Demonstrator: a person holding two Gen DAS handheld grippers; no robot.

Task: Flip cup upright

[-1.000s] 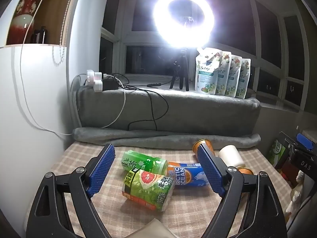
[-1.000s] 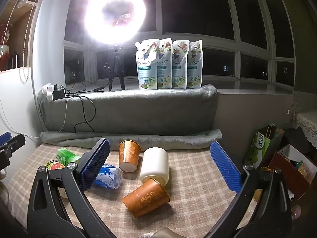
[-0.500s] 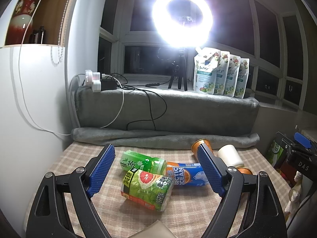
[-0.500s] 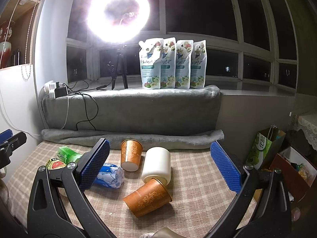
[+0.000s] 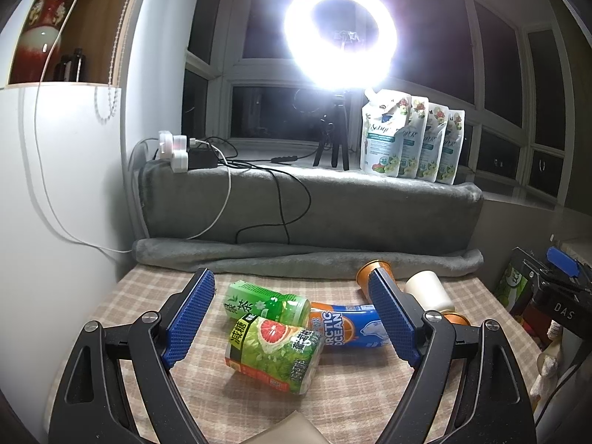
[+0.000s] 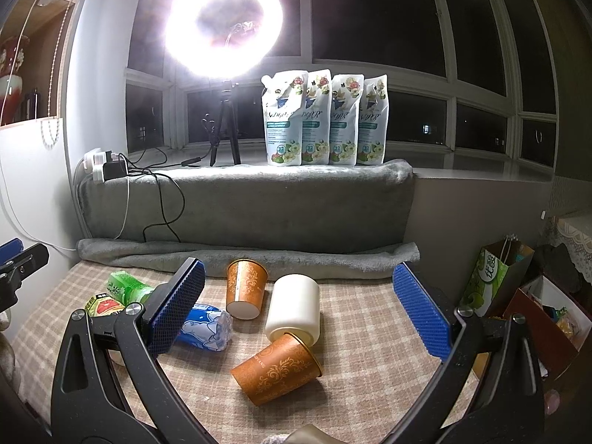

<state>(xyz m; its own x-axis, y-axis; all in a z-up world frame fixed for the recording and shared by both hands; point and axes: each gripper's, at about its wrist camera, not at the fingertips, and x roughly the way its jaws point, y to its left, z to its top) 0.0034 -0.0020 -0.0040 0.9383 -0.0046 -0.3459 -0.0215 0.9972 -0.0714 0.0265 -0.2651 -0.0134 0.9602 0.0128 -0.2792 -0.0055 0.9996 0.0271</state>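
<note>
Three cups lie tipped over on the checked tablecloth [image 6: 370, 333]. In the right wrist view a patterned orange cup [image 6: 246, 288] lies at the back with its pale base toward me. A white cup [image 6: 294, 309] lies beside it. A second orange cup [image 6: 277, 368] lies in front, its rim against the white cup. My right gripper [image 6: 298, 273] is open, hovering short of them and holding nothing. My left gripper [image 5: 290, 277] is open over the cans. Its right finger [image 5: 392, 318] partly hides the back orange cup [image 5: 364, 273]; the white cup [image 5: 425, 290] shows beyond it.
A green tea can [image 5: 266, 303], a grapefruit can [image 5: 273, 353] and a blue can [image 5: 344, 327] lie on the cloth's left half. A grey blanket roll [image 6: 248, 253] borders the back. Bags and boxes [image 6: 495, 281] stand off the right edge. A white wall [image 5: 55, 222] is on the left.
Both views have drifted only slightly. The cups and cans lie where they were, and both grippers stay open.
</note>
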